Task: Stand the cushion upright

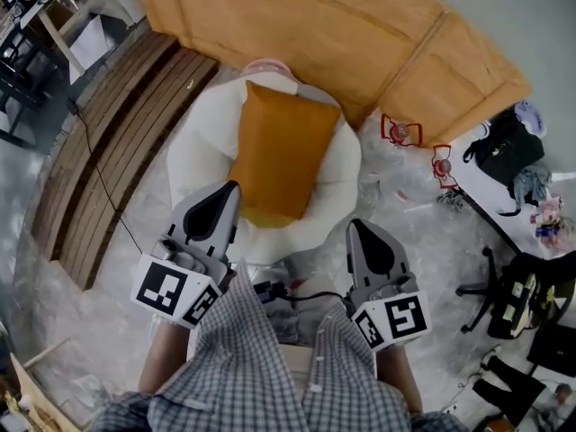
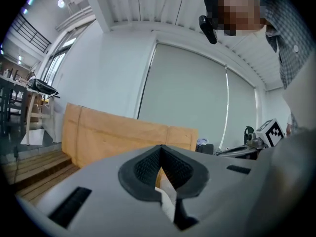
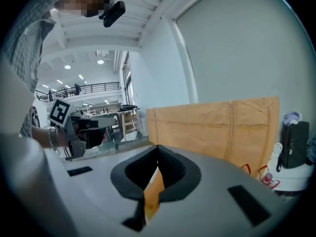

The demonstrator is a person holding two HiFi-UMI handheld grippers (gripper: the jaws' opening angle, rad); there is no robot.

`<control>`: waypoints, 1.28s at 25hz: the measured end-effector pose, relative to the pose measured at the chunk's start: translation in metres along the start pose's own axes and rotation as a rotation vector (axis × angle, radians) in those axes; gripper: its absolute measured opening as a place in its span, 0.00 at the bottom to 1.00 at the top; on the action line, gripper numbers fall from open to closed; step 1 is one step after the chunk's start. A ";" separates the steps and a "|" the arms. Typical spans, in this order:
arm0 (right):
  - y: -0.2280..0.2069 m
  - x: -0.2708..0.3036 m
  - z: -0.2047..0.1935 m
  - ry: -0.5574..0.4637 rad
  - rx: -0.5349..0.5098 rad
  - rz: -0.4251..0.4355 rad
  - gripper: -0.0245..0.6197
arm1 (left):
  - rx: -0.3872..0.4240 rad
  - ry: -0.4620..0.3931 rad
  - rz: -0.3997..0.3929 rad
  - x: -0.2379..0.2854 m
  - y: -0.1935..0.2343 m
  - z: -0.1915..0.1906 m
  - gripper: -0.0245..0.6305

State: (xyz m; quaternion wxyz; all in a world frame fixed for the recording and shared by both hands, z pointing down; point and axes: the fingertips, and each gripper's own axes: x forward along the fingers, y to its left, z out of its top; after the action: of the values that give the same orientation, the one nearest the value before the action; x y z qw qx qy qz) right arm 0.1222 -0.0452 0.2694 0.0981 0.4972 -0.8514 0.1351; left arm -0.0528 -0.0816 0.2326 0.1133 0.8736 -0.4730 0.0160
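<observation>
An orange rectangular cushion (image 1: 281,151) lies on a round white padded seat (image 1: 342,174) in the middle of the head view. My left gripper (image 1: 230,187) hovers at the cushion's near left corner with its jaws together and nothing between them. My right gripper (image 1: 354,226) is off the seat's near right edge, also shut and empty. In the left gripper view the gripper (image 2: 160,149) shows closed jaws, with a sliver of white seat behind them. Past the closed jaws of the gripper (image 3: 158,149) in the right gripper view, a strip of the orange cushion (image 3: 152,194) shows.
A large tan board (image 1: 342,25) leans behind the seat. A slatted wooden platform (image 1: 117,142) lies at the left. Two small red lanterns (image 1: 400,131) stand on the floor at the right, near a table with a black bag (image 1: 504,147). An office chair (image 1: 513,295) stands nearer.
</observation>
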 end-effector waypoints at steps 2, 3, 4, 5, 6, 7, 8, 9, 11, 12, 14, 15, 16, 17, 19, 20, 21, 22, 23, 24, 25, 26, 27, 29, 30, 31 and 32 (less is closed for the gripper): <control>0.001 0.012 -0.003 0.011 0.001 0.016 0.05 | -0.014 0.008 0.014 0.005 0.011 -0.005 0.05; -0.001 0.019 -0.004 0.018 -0.003 0.022 0.05 | -0.020 0.014 0.019 0.009 0.015 -0.008 0.05; -0.003 0.025 -0.005 0.027 -0.008 0.027 0.05 | -0.027 0.022 0.024 0.012 0.018 -0.011 0.05; -0.006 0.031 -0.006 0.036 -0.010 0.033 0.05 | -0.035 0.033 0.029 0.016 0.020 -0.015 0.05; -0.011 0.037 -0.009 0.043 -0.009 0.040 0.05 | -0.044 0.044 0.036 0.021 0.022 -0.020 0.05; -0.016 0.044 -0.011 0.045 -0.005 0.049 0.05 | -0.051 0.053 0.044 0.026 0.024 -0.025 0.05; -0.022 0.052 -0.013 0.042 -0.002 0.060 0.05 | -0.056 0.061 0.053 0.031 0.026 -0.029 0.05; -0.028 0.061 -0.014 0.036 -0.002 0.072 0.05 | -0.058 0.065 0.063 0.038 0.029 -0.032 0.05; -0.043 0.079 -0.016 0.033 -0.011 0.092 0.05 | -0.064 0.067 0.084 0.050 0.034 -0.038 0.05; -0.051 0.088 -0.018 0.038 -0.016 0.101 0.05 | -0.071 0.070 0.096 0.057 0.036 -0.042 0.05; -0.066 0.107 -0.022 0.055 -0.023 0.121 0.05 | -0.096 0.087 0.121 0.071 0.044 -0.053 0.05; -0.075 0.117 -0.025 0.065 -0.025 0.133 0.05 | -0.110 0.099 0.135 0.080 0.049 -0.059 0.05; -0.084 0.127 -0.028 0.077 -0.026 0.145 0.05 | -0.120 0.110 0.149 0.090 0.054 -0.065 0.05; -0.095 0.138 -0.031 0.088 -0.027 0.157 0.05 | -0.126 0.120 0.162 0.101 0.059 -0.070 0.05; -0.116 0.160 -0.040 0.108 -0.029 0.179 0.05 | -0.131 0.135 0.187 0.126 0.068 -0.079 0.05; -0.128 0.170 -0.046 0.119 -0.039 0.185 0.05 | -0.132 0.142 0.197 0.138 0.072 -0.084 0.05; -0.141 0.179 -0.053 0.133 -0.057 0.186 0.05 | -0.134 0.149 0.205 0.149 0.075 -0.089 0.05; -0.155 0.189 -0.060 0.147 -0.075 0.183 0.05 | -0.132 0.157 0.213 0.160 0.077 -0.094 0.05; -0.168 0.198 -0.067 0.160 -0.087 0.179 0.05 | -0.126 0.167 0.221 0.172 0.081 -0.101 0.05; -0.181 0.207 -0.075 0.173 -0.087 0.179 0.05 | -0.117 0.180 0.227 0.183 0.084 -0.109 0.05; -0.193 0.216 -0.084 0.185 -0.075 0.183 0.05 | -0.107 0.196 0.233 0.193 0.087 -0.117 0.05; -0.203 0.223 -0.093 0.196 -0.056 0.191 0.05 | -0.095 0.212 0.236 0.203 0.090 -0.126 0.05; -0.212 0.230 -0.102 0.206 -0.035 0.199 0.05 | -0.082 0.227 0.236 0.212 0.094 -0.132 0.05; -0.223 0.243 -0.120 0.228 -0.007 0.204 0.05 | -0.057 0.250 0.230 0.227 0.104 -0.143 0.05; -0.228 0.250 -0.130 0.239 -0.001 0.201 0.05 | -0.048 0.260 0.227 0.233 0.110 -0.148 0.05; -0.233 0.257 -0.140 0.251 0.004 0.194 0.05 | -0.043 0.269 0.230 0.239 0.117 -0.153 0.05; -0.239 0.264 -0.151 0.263 0.012 0.187 0.05 | -0.044 0.277 0.237 0.246 0.124 -0.158 0.06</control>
State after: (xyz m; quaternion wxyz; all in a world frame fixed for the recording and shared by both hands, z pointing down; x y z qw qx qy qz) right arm 0.2070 -0.3244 0.5235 0.1928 0.3942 -0.8730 0.2127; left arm -0.0076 -0.3161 0.4427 0.1937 0.7985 -0.5528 0.1390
